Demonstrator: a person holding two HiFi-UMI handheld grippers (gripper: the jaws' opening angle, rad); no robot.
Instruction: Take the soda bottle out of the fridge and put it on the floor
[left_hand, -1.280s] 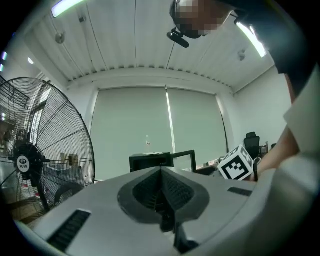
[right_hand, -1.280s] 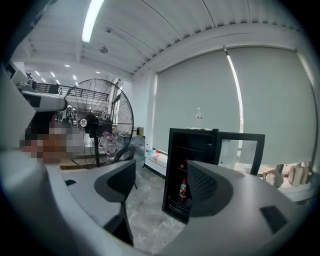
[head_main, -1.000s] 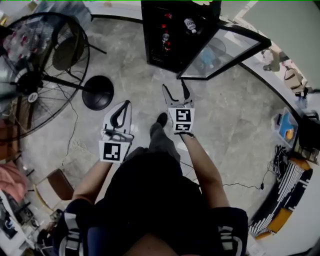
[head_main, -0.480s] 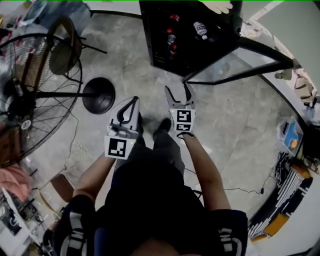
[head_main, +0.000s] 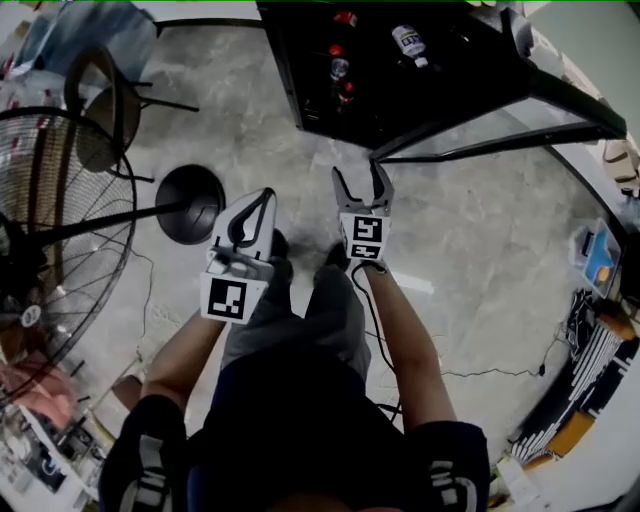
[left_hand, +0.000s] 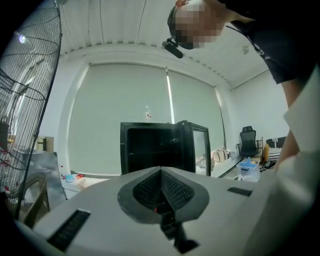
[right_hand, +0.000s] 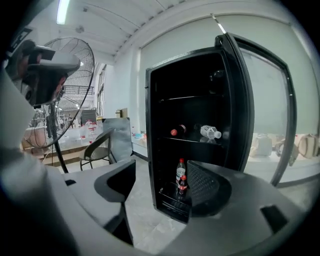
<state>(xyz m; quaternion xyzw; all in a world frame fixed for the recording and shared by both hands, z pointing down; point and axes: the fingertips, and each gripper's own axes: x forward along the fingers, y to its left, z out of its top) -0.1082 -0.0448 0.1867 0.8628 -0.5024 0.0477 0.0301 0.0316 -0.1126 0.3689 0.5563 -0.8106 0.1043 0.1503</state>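
1. A person stands on the grey floor (head_main: 480, 240), facing an open black fridge (head_main: 300, 70) whose glass door (head_main: 520, 105) is swung wide to the right.
2. Left gripper (head_main: 266, 195): held low in front of the body, fingers pressed together with nothing between them.
3. Right gripper (head_main: 357, 178): pointed at the fridge but well short of it, fingers spread apart and empty.
4. Soda bottle (right_hand: 183, 186): dark, red-capped, upright on the bottom shelf, just in front of a clear bottle (right_hand: 180, 170).
5. Shelf above: another dark bottle (right_hand: 179, 131) and a water bottle (right_hand: 210, 132) lie on their sides.
6. A standing fan (head_main: 60, 220) and a chair (head_main: 105, 115) occupy the left.
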